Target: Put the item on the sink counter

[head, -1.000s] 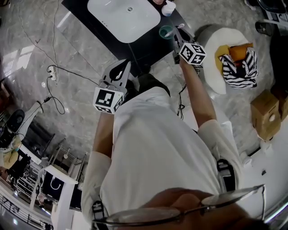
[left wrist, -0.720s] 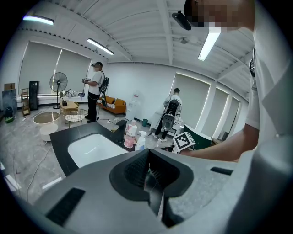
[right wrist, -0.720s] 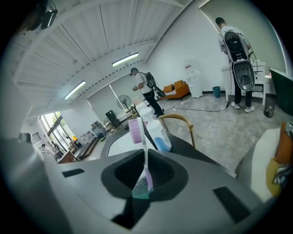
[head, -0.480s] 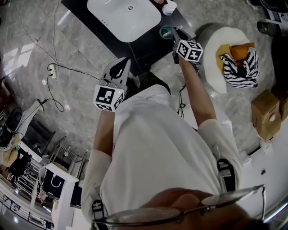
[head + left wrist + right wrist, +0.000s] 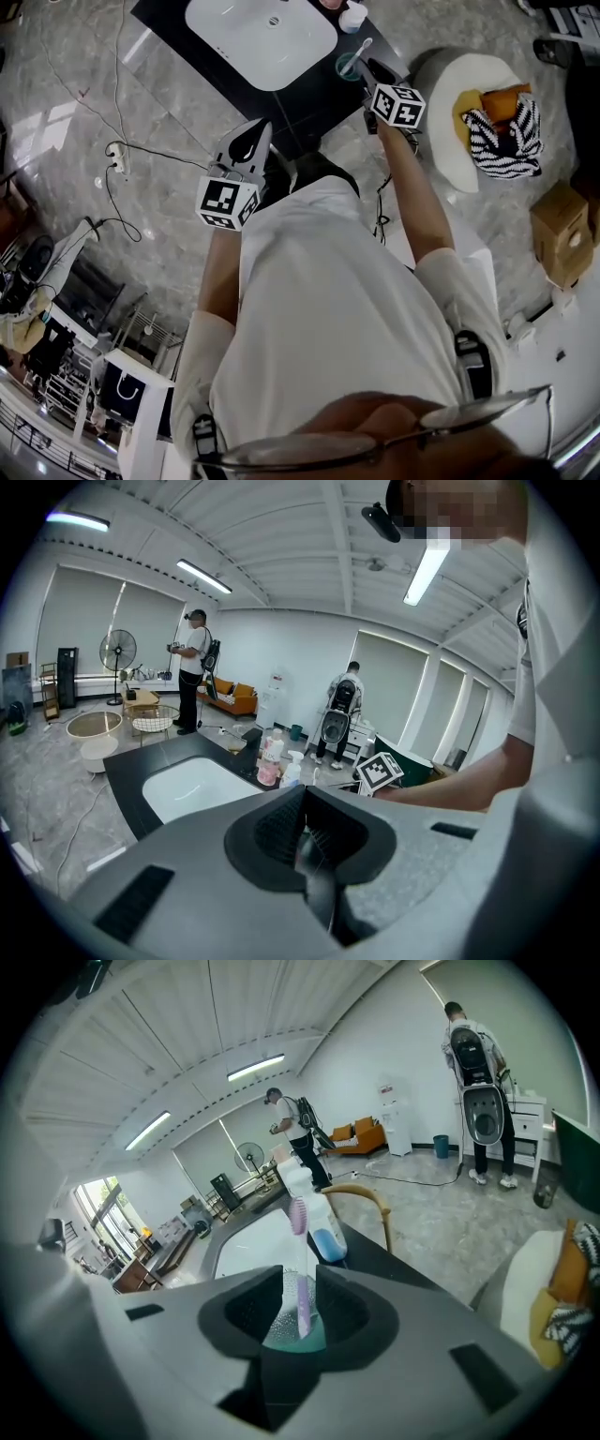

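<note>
A purple toothbrush point(image 5: 299, 1232) stands in a teal cup point(image 5: 292, 1332) on the black sink counter point(image 5: 309, 98). My right gripper point(image 5: 300, 1290) reaches over the cup. Its jaws have just been opening and now stand open, with the brush handle between them and free of the pads. From the head view the cup point(image 5: 348, 66) sits at the counter's right end, right in front of the right gripper point(image 5: 372, 71). My left gripper point(image 5: 251, 136) hangs at the counter's near edge, shut and with nothing in it. The left gripper view shows its pads point(image 5: 302, 803) meeting.
The white basin point(image 5: 262, 37) fills the counter's middle. A white and blue bottle point(image 5: 319, 1218) stands just behind the cup. Right of the counter is a round white table point(image 5: 448, 155) with a striped cloth point(image 5: 506, 139), and a cardboard box point(image 5: 565, 234) beyond. Cables lie on the floor at left.
The right gripper's jaws have opened and let go of the toothbrush, which now leans in the cup. The left gripper has stayed where it was.
</note>
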`<state>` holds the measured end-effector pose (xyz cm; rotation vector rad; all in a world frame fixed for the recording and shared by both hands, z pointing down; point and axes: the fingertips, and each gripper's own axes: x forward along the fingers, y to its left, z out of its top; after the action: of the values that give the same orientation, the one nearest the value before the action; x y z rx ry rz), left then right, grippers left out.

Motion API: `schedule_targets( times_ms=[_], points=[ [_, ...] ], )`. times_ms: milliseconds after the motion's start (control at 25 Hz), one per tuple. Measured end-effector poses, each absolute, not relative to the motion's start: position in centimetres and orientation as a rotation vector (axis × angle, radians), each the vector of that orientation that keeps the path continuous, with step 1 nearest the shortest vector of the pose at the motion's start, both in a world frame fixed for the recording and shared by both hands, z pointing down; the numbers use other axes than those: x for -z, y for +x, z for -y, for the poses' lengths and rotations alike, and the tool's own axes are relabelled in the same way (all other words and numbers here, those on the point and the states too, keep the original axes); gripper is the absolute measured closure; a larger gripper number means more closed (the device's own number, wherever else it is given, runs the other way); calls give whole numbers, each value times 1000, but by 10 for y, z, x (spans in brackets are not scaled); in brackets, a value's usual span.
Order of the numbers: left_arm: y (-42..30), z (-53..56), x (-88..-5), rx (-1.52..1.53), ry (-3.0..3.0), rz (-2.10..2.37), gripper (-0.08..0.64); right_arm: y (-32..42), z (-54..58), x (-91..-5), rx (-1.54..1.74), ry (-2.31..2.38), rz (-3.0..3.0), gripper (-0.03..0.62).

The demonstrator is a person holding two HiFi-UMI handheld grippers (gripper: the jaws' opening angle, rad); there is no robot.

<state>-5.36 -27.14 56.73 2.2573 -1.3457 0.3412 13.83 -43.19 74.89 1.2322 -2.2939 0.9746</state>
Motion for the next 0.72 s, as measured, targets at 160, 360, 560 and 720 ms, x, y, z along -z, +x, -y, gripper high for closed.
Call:
schedule_targets(
  times_ms=[160,360,560,720],
  points=[
    [-68,269,-565,-308,2266,1338,555,140,423,-731,-944,1279,2299,476],
    [-88,272,-562,-266,2300,1285,555,139,408,-705,-908,1362,2285,482],
    [-99,270,-556,-265,2395,1143,555,134,384,-670,-863,1477,2275,507],
    [-114,263,-551,-272,2454,1042,555,121,360,-644,-836,1560,2258,525]
  ],
)
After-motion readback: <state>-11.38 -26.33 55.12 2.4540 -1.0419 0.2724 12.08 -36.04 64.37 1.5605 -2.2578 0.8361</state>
